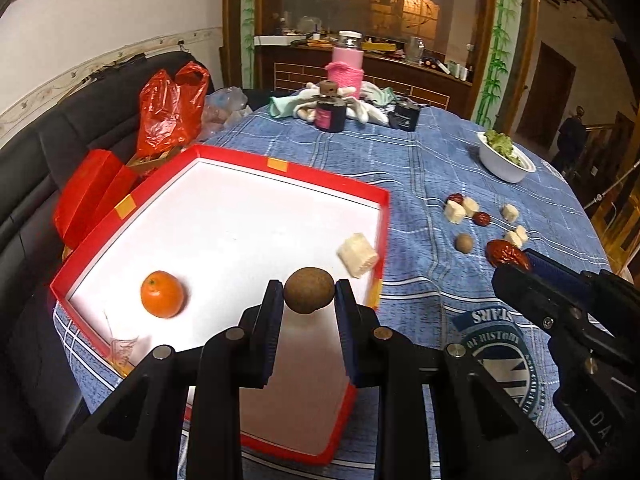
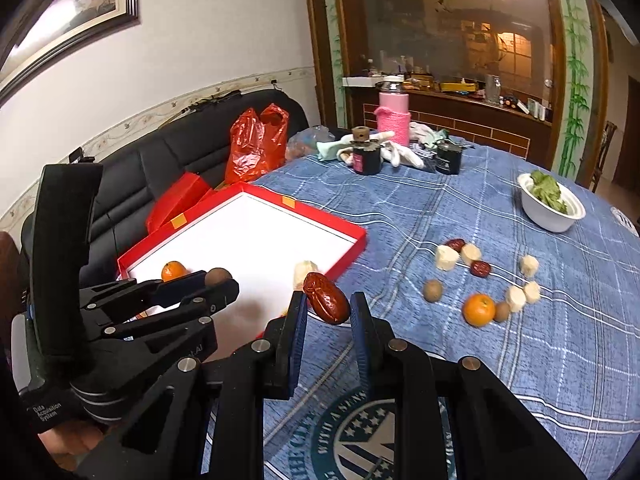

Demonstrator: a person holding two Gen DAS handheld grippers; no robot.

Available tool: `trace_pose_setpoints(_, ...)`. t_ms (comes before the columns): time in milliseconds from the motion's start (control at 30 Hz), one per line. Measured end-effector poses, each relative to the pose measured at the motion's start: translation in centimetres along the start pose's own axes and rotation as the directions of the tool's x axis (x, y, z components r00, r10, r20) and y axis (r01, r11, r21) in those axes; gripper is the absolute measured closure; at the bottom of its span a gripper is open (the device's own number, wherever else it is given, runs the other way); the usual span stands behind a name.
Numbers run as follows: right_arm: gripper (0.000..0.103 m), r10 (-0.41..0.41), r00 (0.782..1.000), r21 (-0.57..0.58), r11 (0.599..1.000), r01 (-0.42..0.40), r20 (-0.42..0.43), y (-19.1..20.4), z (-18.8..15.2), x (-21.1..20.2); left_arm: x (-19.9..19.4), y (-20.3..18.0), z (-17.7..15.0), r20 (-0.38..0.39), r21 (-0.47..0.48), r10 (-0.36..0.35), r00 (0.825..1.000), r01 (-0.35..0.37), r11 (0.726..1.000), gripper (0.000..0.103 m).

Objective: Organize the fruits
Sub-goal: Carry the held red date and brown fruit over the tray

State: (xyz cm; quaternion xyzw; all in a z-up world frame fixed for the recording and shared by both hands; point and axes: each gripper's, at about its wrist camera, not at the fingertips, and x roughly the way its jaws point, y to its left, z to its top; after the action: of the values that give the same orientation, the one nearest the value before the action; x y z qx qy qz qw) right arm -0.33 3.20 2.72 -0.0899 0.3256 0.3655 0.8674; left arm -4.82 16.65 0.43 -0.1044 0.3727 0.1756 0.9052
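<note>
My left gripper (image 1: 309, 292) is shut on a round brown fruit (image 1: 309, 290) and holds it over the near part of the red box (image 1: 120, 210) with a white floor. In the box lie an orange (image 1: 162, 294) and a white fruit chunk (image 1: 357, 255). My right gripper (image 2: 328, 304) is shut on a red date (image 2: 326, 298), held above the tablecloth just right of the box (image 2: 352, 240). On the cloth lie more red dates (image 2: 480, 268), white chunks (image 2: 446, 258), brown fruits (image 2: 433, 290) and an orange (image 2: 479, 310).
A white bowl of greens (image 2: 550, 204) stands at the far right. Dark jars (image 2: 366, 158), a pink-wrapped bottle (image 2: 394, 114) and cloths sit at the table's far side. A red plastic bag (image 2: 256, 148) and a black sofa (image 2: 160, 160) are left of the box.
</note>
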Motion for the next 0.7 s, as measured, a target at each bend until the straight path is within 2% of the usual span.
trace_pose_setpoints(400, 0.081, 0.038, 0.999, -0.033, 0.999, -0.039, -0.015, 2.2, 2.2, 2.8, 1.6, 2.8, 0.7, -0.031, -0.058, 0.033, 0.999, -0.035, 0.998, 0.079)
trace_pose_setpoints(700, 0.081, 0.081, 0.995, -0.036, 0.996, -0.083, -0.052, 3.8, 4.6, 7.6, 2.9, 6.1, 1.7, -0.059, -0.132, 0.091, 0.994, -0.098, 0.986, 0.079)
